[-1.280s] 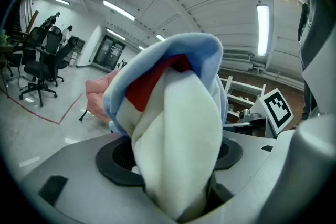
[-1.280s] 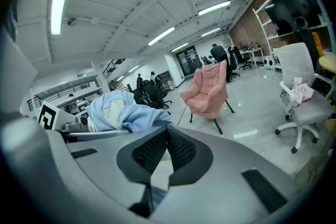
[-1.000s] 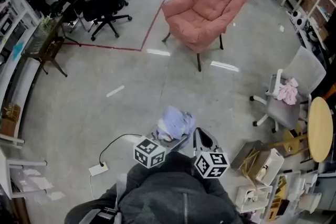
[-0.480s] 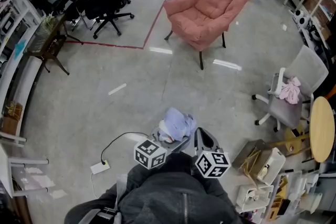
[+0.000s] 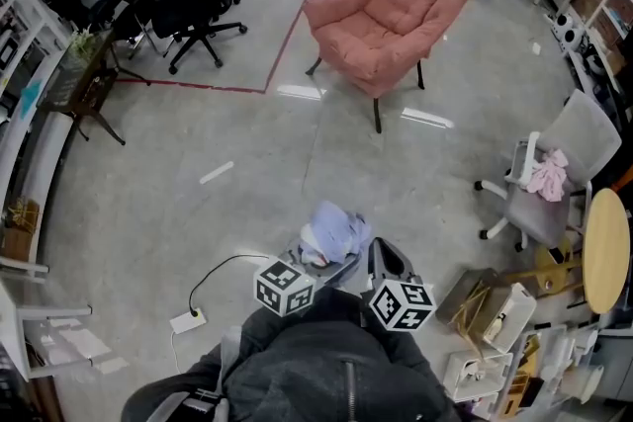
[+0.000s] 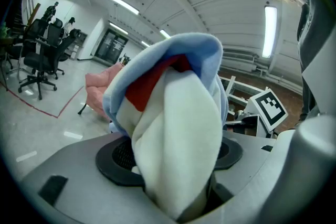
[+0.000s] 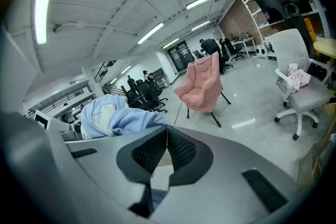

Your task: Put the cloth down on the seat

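The soft, light cloth (image 5: 334, 230), clamped mid-bundle by the left gripper (image 6: 176, 176), is expected to sag; the right gripper (image 7: 167, 148) is closed.

Bare floor (image 5: 297, 163) lies open up to the pink armchair (image 5: 386, 10); black office chairs (image 5: 188, 10) stand left, grey chair (image 5: 554, 183) right.

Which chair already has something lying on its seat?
The pale grey office chair at the right: a pink cloth is bundled on it. The pink armchair is bare, and nothing shows on the black office chairs.
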Demonstrator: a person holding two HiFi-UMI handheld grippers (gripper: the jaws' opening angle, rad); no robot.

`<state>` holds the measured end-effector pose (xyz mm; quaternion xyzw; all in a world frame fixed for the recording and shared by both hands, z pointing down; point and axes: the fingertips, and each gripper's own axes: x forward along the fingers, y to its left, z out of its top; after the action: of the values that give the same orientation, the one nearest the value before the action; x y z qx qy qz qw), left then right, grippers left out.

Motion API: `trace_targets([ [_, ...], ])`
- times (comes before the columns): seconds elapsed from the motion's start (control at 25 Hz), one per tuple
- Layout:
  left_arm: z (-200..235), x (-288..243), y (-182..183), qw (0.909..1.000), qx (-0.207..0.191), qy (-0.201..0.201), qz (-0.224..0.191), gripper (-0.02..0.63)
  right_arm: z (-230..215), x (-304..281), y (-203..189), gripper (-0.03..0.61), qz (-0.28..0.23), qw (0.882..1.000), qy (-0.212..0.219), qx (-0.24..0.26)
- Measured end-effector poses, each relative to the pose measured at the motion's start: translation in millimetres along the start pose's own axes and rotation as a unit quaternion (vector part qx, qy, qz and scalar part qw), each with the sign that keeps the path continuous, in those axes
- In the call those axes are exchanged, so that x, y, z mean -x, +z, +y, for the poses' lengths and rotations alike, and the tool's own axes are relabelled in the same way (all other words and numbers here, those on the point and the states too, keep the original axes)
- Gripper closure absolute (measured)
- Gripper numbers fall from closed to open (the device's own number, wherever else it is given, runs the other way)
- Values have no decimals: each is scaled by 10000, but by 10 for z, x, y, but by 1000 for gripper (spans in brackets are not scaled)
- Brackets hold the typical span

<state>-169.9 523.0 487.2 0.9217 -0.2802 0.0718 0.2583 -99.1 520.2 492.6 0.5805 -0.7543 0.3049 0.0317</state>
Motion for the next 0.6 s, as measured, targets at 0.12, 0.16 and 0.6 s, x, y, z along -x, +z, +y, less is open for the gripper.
trace_targets([
  [0.12,174,-167,146,10000,37,12,-5,282,-104,-219,173,570,-31,9999,-96,79],
  [0.16,243,-222,216,10000,26,15,-15,282,-129,-305,244,571,-54,9999,-113,106],
  [0.6,1083,-810,1189,9996,-177,72,-216,282,-254,-1258,1060,571,-162,9995,-93,272],
])
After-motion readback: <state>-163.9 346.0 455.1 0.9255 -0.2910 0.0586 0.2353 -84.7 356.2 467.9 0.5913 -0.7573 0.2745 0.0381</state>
